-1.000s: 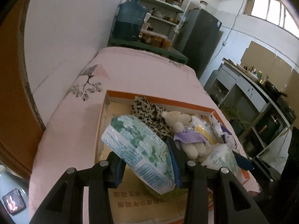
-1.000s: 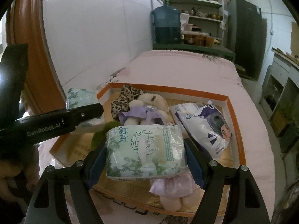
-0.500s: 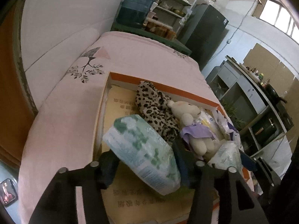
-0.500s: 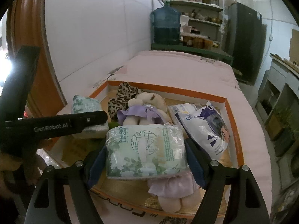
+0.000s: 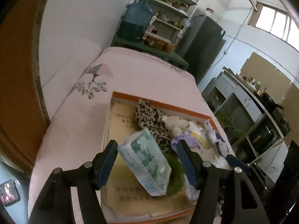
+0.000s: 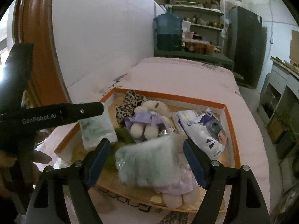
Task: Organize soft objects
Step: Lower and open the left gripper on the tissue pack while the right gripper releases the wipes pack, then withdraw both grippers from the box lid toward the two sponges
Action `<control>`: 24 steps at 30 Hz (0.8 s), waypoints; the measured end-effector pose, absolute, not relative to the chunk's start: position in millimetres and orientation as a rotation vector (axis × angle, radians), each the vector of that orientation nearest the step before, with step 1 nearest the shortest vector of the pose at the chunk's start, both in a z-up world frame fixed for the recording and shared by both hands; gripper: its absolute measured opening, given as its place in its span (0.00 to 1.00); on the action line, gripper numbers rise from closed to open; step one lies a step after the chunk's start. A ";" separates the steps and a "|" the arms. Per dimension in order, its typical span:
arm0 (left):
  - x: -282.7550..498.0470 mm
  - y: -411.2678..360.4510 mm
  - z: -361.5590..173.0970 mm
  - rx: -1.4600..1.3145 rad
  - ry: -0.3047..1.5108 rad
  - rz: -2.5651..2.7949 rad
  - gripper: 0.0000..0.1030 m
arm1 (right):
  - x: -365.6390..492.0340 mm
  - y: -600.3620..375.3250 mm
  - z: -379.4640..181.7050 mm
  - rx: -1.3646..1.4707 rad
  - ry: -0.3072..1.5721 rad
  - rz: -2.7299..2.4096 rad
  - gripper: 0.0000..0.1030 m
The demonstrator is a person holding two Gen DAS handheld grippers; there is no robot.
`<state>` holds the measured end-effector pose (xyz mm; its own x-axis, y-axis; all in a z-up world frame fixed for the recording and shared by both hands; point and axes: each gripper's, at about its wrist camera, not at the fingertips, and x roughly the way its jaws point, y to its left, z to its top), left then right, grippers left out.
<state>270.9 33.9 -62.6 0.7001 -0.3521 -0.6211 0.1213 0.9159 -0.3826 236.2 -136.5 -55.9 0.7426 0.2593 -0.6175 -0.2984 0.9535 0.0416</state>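
An orange-rimmed box (image 5: 162, 104) (image 6: 168, 95) lies on the pink bed. It holds a leopard-print cloth (image 5: 149, 115), a plush bear in a purple dress (image 6: 147, 119) and a white-blue bag (image 6: 205, 128). My left gripper (image 5: 147, 142) has its jaws opening. A green-patterned tissue pack (image 5: 147, 160) leans tilted between them with a gap at each pad, its lower end on the box floor. My right gripper (image 6: 146, 141) is open. A second tissue pack (image 6: 149, 162), blurred, lies loose between its fingers on a pink plush (image 6: 173, 188).
A white wall and an orange wooden frame (image 6: 39, 59) run along the left of the bed. A person's hand (image 6: 37, 156) holds the left gripper. A water jug (image 6: 168, 31), shelves and a dark fridge (image 6: 244, 44) stand beyond the bed's far end.
Both grippers have spread their jaws and let go of their tissue packs. The left pack has tipped up between the fingers; the right pack has dropped onto the pink plush.
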 end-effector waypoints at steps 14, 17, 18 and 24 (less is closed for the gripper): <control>249.9 43.5 -40.1 -0.335 0.688 -0.259 0.63 | 221.0 -139.8 -36.7 -0.034 0.644 0.303 0.79; 244.9 44.5 -38.2 -0.336 0.686 -0.260 0.63 | 216.7 -140.1 -33.4 -0.031 0.641 0.302 0.79; 242.8 44.7 -37.1 -0.337 0.686 -0.260 0.63 | 214.7 -140.0 -32.3 -0.031 0.640 0.302 0.79; 229.9 44.6 -28.5 -0.331 0.668 -0.259 0.63 | 199.3 -140.0 -25.2 -0.025 0.635 0.304 0.79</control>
